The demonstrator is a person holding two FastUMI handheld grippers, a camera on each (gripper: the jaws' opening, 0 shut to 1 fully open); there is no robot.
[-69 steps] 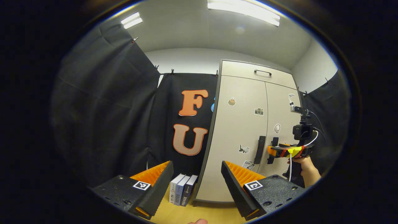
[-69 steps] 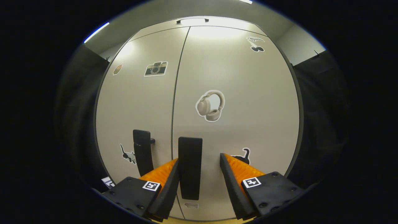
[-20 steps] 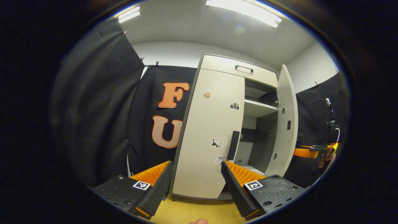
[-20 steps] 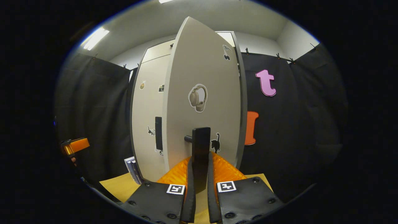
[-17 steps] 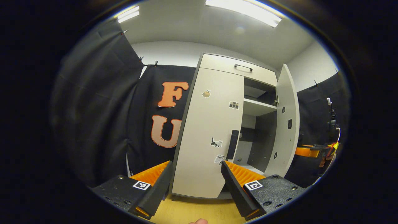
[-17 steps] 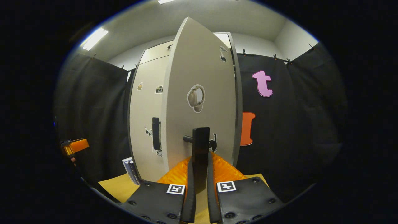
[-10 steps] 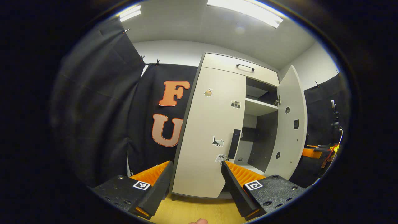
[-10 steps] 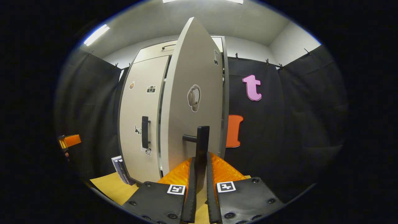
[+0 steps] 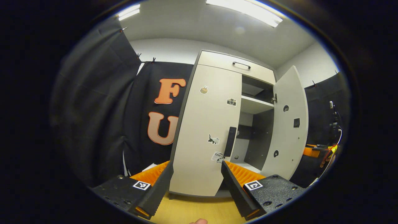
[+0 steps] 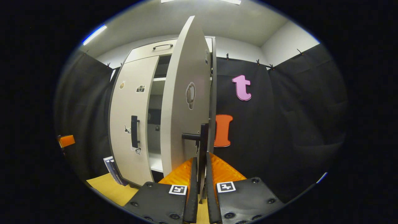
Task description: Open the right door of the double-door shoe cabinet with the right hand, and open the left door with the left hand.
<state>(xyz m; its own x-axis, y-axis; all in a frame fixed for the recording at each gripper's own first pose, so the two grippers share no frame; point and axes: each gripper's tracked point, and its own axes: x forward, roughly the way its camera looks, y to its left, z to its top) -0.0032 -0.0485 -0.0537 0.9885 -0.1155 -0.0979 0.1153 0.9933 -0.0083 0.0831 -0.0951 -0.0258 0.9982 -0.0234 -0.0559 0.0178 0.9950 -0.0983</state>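
Note:
The pale shoe cabinet (image 9: 217,62) stands ahead. Its right door (image 9: 287,124) is swung wide open, and dark shelves (image 9: 256,107) show inside. The left door (image 9: 205,133) is closed, its black handle (image 9: 230,141) near the inner edge. My left gripper (image 9: 196,174) is open, a short way in front of the left door's lower part, touching nothing. In the right gripper view my right gripper (image 10: 199,174) is shut on the right door's black handle (image 10: 203,146), with the right door (image 10: 183,105) seen nearly edge-on. The right gripper (image 9: 314,151) also shows beyond the open door.
Black cloth walls (image 10: 279,124) hang on both sides of the cabinet. A few books (image 10: 113,171) stand on the yellow wooden floor (image 9: 192,210) by the cabinet's left side. A top drawer handle (image 9: 241,64) sits above the doors. A fingertip (image 9: 198,221) shows at the bottom edge.
The right gripper closed on the right door's handle and pulled the door from closed to wide open, still swinging outward in the last half second. The left gripper shifted toward the left door.

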